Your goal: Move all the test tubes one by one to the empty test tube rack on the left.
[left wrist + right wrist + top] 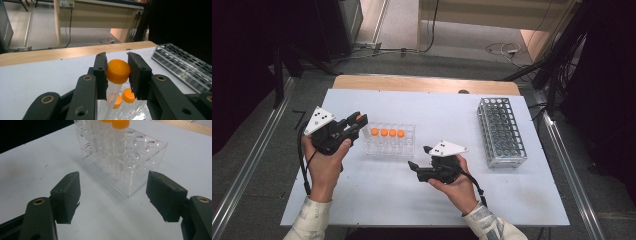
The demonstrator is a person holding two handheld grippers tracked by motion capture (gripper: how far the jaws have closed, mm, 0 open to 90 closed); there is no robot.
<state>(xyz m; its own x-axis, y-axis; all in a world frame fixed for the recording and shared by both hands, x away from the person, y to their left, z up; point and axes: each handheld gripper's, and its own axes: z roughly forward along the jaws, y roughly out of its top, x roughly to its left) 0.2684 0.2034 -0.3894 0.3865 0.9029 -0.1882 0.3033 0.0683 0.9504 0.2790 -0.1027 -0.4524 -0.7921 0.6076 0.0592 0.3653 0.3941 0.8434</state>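
Note:
My left gripper (357,120) is shut on an orange-capped clear tube (117,72), gripping it just under its cap (359,117), at the left end of the clear plastic rack (390,141). Several more orange-capped tubes (388,132) stand in that rack's back row, and two of their caps (128,95) show below the held tube. My right gripper (419,157) rests low on the table in front of the clear rack (130,155), its jaws open wide with nothing between them.
An empty metal wire rack (500,131) lies at the right of the white table (382,195), also seen as a metal rack (180,63) from the left gripper. Beyond the table's wooden far edge (427,84) are floor cables and dark stands.

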